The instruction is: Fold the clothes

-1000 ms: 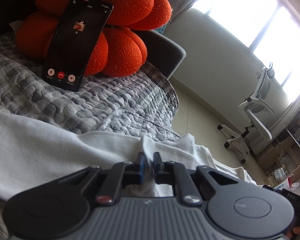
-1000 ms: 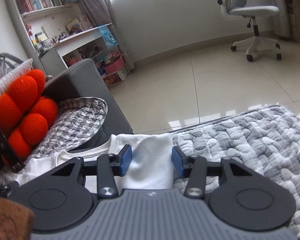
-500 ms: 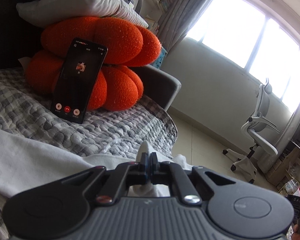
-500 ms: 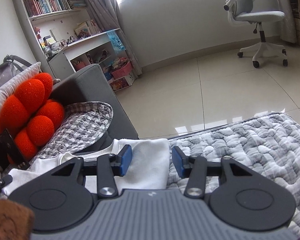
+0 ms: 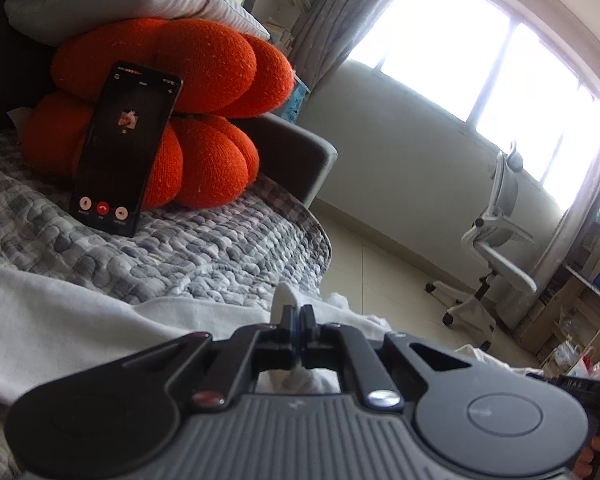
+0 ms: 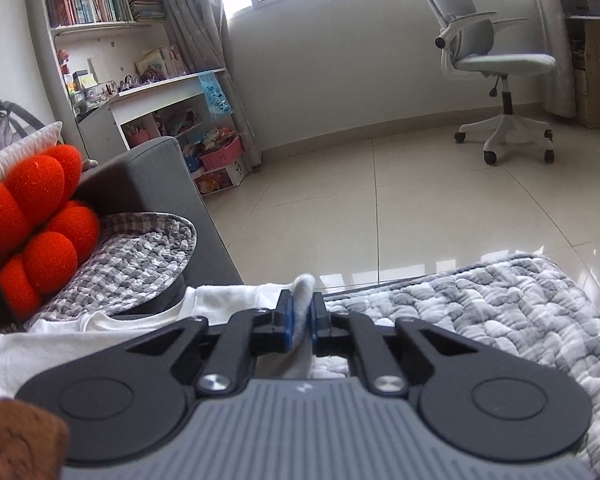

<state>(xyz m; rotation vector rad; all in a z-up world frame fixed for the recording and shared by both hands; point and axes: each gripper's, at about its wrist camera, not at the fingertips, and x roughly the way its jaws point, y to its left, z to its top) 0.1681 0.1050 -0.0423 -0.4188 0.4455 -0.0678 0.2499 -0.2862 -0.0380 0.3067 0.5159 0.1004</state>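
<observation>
Nearest in the left wrist view, the left gripper (image 5: 299, 317) is clamped tight on a pinched-up ridge of the white cotton garment (image 5: 100, 316), which pokes up just above the pads. In the right wrist view, the right gripper (image 6: 300, 316) has just been closing, and a fold of the same white garment (image 6: 228, 298) now sits squeezed between its blue pads (image 6: 286, 326).

So both holds look made, but the folding itself seems barely begun: the cloth lies spread across the grey-and-white quilted cover (image 5: 204, 248) to the left of each gripper, with no crisp crease or stacked layer visible. Lifting the pinched edge and carrying it over appears to be what is left.

Beyond the left gripper, a black smartphone (image 5: 126, 152) leans against an orange knotted plush cushion (image 5: 204, 92), well apart from the cloth.

Much is hidden. Each gripper's body covers the garment beneath and behind it, so which part is held (hem, sleeve or shoulder) cannot be told. The cloth's near edge is cut off by the frame.
</observation>
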